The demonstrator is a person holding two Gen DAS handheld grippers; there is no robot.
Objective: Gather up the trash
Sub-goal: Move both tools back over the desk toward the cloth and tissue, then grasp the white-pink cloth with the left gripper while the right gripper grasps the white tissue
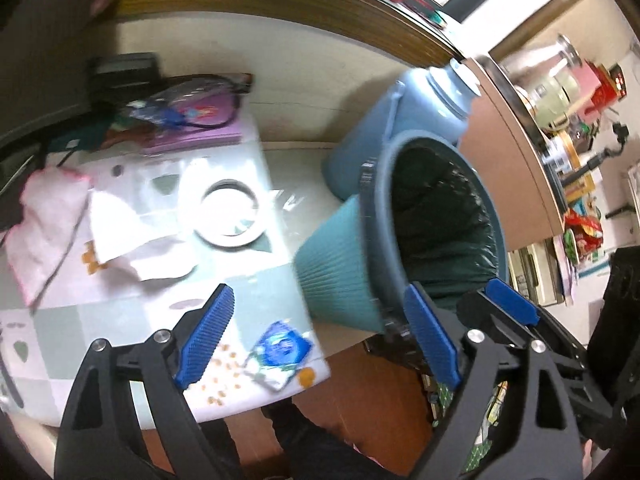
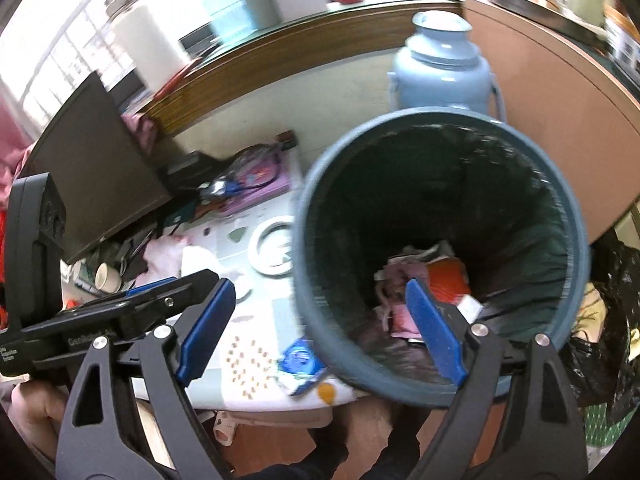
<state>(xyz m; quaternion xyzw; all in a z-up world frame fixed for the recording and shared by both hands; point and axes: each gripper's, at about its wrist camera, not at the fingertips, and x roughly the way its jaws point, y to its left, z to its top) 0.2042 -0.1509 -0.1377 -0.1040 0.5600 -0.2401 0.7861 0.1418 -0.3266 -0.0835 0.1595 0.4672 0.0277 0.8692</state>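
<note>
One bin (image 2: pixel 440 248), one blue wrapper (image 1: pixel 282 346) at 6 o'clock – left gripper (image 1: pixel 320 336) and right gripper (image 2: pixel 320 326) both spread, empty.

Bright window (image 2: pixel 48 52) above wooden shelf (image 2: pixel 280 48)

The bin (image 2: pixel 308 216) is teal with a dark liner; the wrapper (image 1: pixel 280 350) blue-white; the bench (image 1: pixel 120 320) cloth pale checked.

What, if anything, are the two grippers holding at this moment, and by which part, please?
Nothing is held. The left gripper and the right gripper both have their jaws wide apart with nothing clamped. The blue wrapper lies on the table and the trash bin stands ungripped.
</note>
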